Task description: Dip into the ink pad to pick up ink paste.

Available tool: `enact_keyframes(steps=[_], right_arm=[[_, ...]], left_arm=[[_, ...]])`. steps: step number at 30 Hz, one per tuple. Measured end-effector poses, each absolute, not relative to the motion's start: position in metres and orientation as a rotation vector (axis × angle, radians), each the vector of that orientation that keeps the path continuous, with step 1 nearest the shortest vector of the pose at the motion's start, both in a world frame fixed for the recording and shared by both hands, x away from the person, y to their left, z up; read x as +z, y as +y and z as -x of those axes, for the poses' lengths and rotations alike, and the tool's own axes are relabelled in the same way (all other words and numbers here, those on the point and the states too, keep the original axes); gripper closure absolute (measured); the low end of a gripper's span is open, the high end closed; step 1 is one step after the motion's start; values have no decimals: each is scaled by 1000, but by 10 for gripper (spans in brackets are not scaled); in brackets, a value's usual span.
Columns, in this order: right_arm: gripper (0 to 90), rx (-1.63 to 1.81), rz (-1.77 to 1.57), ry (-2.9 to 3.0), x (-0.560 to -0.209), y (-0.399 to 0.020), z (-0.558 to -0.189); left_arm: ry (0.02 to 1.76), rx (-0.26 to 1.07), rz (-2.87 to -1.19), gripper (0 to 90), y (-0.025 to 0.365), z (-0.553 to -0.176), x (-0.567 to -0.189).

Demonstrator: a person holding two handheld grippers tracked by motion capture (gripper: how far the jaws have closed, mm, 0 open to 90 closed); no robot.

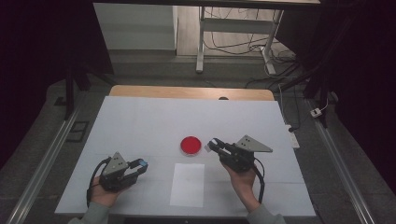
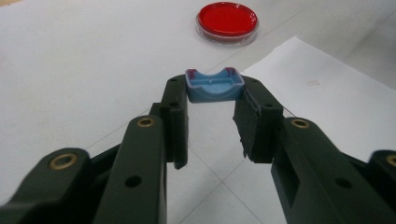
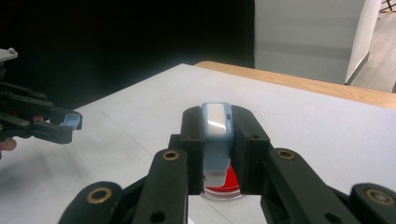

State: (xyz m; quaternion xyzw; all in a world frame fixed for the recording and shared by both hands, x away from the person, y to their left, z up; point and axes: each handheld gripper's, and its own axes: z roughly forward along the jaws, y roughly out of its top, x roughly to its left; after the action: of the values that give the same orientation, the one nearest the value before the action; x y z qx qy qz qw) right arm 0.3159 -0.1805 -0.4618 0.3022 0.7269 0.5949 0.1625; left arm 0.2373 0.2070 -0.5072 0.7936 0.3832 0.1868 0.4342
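Grippers are both gripping: left gripper is clamping a small blue plastic cap at its jaw tips; right gripper is pinching a grey-blue plastic applicator directly above the round red-filled petri dish, beside the white paper sheet.

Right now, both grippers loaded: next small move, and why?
Probably lower the right gripper a little: its blue-grey tool hangs tip-down over the red dish, apparently not in it yet. The left gripper merely holds the small blue cap aside.
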Motion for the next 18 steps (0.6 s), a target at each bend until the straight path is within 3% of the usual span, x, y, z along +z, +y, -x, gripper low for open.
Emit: enact_keyframes(steps=[18], right_arm=[[753,1664,-841,2117,-462,-173,-325]], left_arm=[[953,465,-1976,659,207,-237,-507]])
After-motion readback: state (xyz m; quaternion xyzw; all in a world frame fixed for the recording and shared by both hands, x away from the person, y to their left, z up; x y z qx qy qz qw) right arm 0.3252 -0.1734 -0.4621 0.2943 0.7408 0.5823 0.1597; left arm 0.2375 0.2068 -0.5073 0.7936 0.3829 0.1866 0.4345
